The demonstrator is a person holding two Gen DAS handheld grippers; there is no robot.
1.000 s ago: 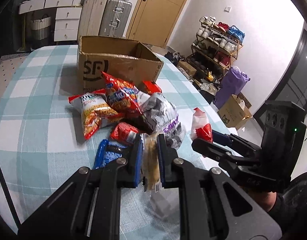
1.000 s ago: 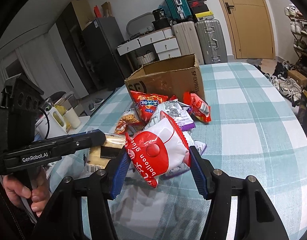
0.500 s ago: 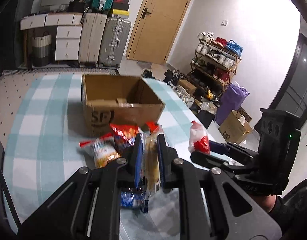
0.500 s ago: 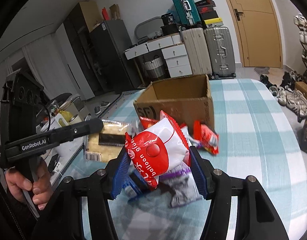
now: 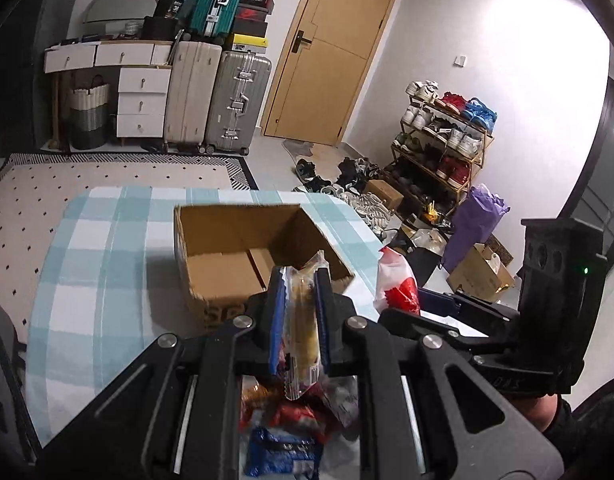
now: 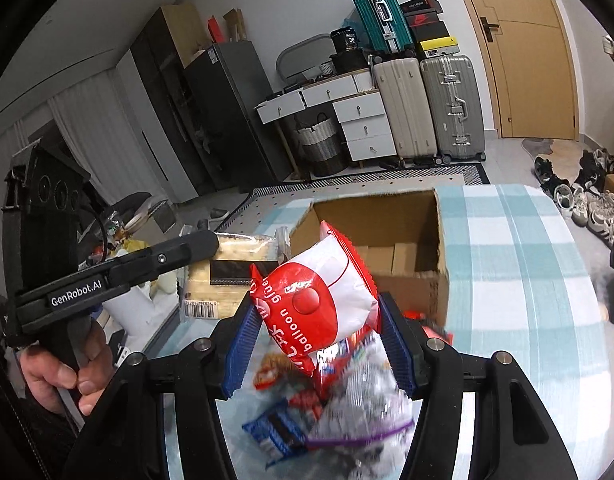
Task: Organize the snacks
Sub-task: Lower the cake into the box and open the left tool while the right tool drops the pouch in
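We see the cardboard box (image 5: 243, 256) standing open on the surface (image 5: 99, 264), with the heap of snack packets (image 6: 327, 408) lying before it on our near side. Our left tool (image 5: 299, 320) hangs above that heap, a flat clear-wrapped packet (image 5: 303, 320) on edge between its fingers. To its right our right tool (image 6: 319, 336) holds a puffed bag (image 6: 319, 300), raised before the box's near wall. Behind the surface lies a rug (image 5: 107, 176), and behind that stand drawers (image 5: 141, 100) with suitcases (image 5: 215, 96) to their right. A shoe rack (image 5: 447, 140) stands on the floor off the surface's right side.
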